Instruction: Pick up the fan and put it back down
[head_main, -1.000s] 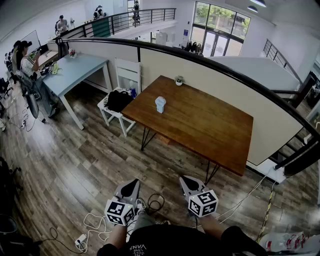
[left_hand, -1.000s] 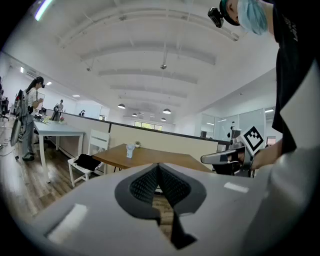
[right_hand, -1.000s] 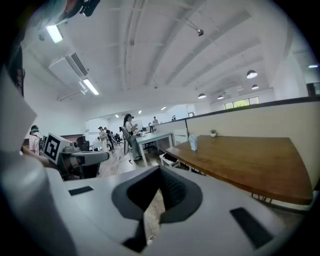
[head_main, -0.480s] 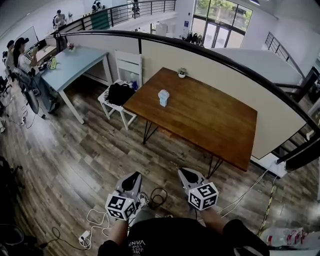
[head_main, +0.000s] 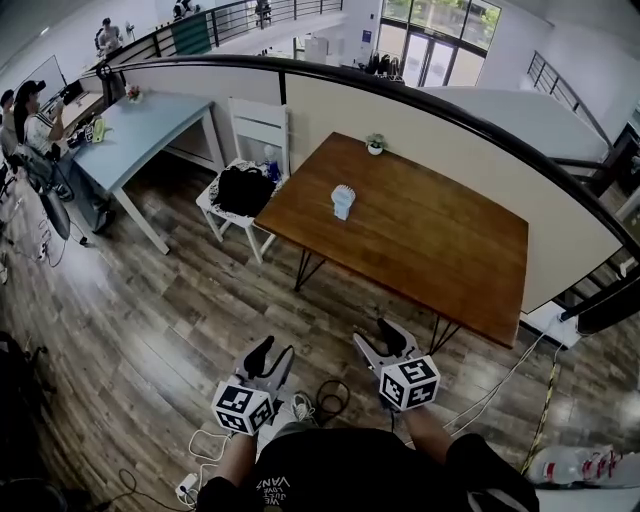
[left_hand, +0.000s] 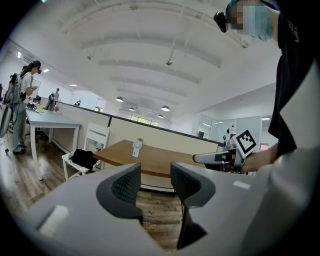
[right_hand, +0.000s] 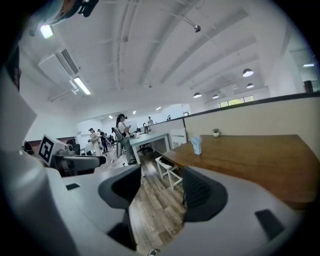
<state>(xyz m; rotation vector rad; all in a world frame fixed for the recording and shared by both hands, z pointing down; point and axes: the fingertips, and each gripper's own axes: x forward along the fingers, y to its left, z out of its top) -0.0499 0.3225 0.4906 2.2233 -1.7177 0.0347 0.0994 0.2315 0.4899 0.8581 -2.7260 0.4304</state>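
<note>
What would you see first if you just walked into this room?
The big brown wooden table in the middle, with a small white fan standing near its left end and a tiny potted plant at the far edge. Down in front, the left gripper and right gripper hang over the plank floor, their jaws having just been opening, with nothing between them.

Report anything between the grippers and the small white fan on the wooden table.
Nothing visible. The left gripper and right gripper, jaws just opened and empty, face the white fan across plank floor and brown tabletop.
</note>
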